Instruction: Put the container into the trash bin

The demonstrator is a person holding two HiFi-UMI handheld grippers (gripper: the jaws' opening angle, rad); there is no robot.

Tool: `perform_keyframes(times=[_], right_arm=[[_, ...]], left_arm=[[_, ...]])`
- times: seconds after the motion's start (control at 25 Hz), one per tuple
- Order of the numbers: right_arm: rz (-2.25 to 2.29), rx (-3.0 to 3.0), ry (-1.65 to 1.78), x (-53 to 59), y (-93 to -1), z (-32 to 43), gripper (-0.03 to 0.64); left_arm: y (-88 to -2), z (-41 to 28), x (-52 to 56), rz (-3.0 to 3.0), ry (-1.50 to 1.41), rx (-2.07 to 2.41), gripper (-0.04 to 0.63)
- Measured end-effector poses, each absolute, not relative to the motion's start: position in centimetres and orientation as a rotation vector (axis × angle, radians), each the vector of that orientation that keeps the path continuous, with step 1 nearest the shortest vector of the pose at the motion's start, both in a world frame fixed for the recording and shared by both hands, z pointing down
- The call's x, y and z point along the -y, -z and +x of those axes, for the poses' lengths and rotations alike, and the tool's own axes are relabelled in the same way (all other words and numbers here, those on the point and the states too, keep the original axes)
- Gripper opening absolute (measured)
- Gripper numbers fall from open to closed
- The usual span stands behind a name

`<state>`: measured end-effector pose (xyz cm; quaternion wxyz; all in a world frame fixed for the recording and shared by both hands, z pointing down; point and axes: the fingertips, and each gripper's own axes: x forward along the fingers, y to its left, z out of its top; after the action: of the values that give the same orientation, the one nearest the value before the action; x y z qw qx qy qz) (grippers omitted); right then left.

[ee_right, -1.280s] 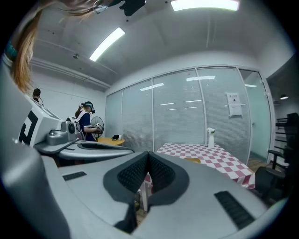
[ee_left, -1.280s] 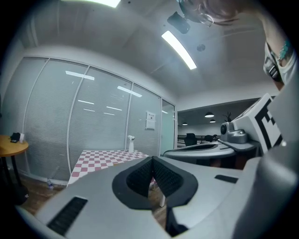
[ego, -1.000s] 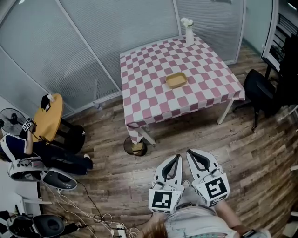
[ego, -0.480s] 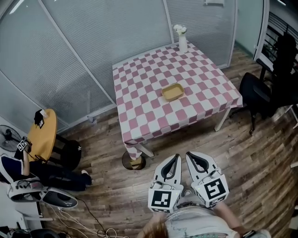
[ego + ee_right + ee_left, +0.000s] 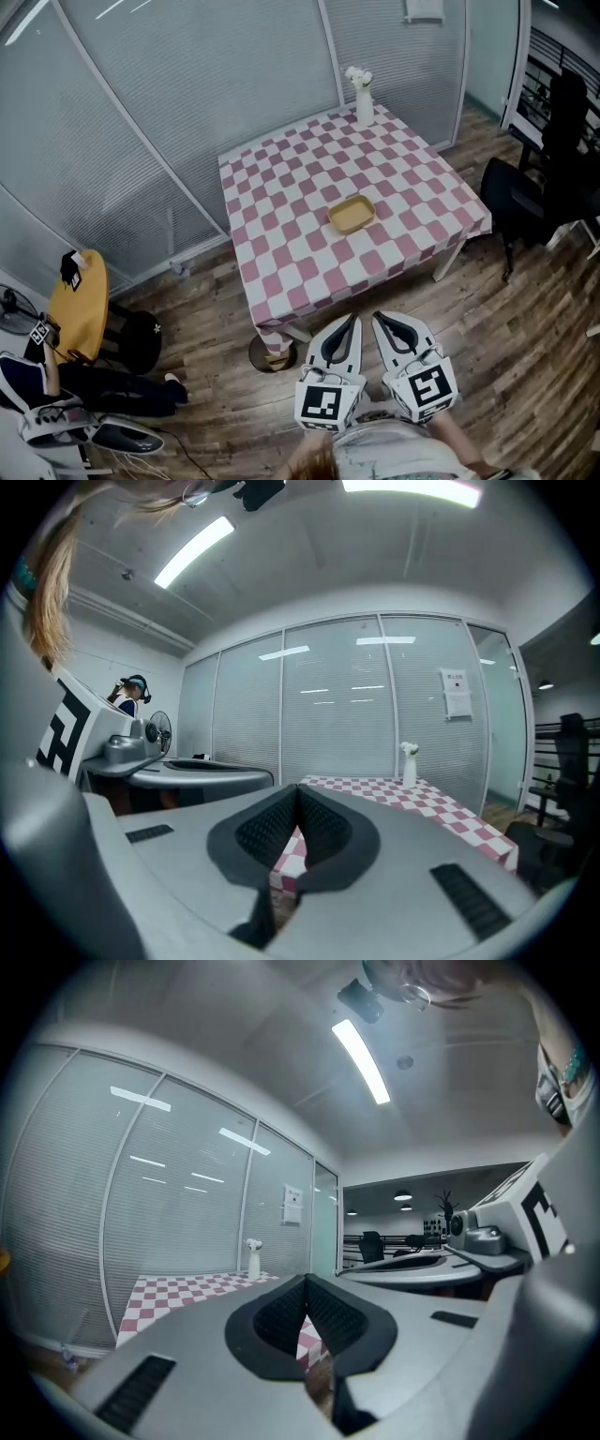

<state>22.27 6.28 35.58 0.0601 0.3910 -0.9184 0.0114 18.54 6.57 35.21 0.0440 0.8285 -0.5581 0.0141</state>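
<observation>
Container (image 5: 352, 214), tan and empty, on checkered table (image 5: 281, 239)

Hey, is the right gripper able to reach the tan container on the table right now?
Probably not yet: the right gripper, jaws shut, hangs over the floor short of the table, and the container lies mid-cloth. Nothing blocks the way; the vase stands at the far corner.

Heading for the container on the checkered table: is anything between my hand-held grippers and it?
Nothing visible. The container sits alone mid-table; only bare checkered cloth and wooden floor lie between it and the left hand-held gripper and right hand-held gripper, both shut and empty. The vase stands at the far corner, beyond it.
</observation>
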Motion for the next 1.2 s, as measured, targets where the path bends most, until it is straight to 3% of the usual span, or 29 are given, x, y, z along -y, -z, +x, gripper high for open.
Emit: perform_keyframes(times=[1.2], right_arm=[[1.129,2.749,-0.056,2.0,-37.6,12.8,-0.006]], left_arm=[[-37.6,10.0,0.6,2.484,-0.087,1.644,0.006]])
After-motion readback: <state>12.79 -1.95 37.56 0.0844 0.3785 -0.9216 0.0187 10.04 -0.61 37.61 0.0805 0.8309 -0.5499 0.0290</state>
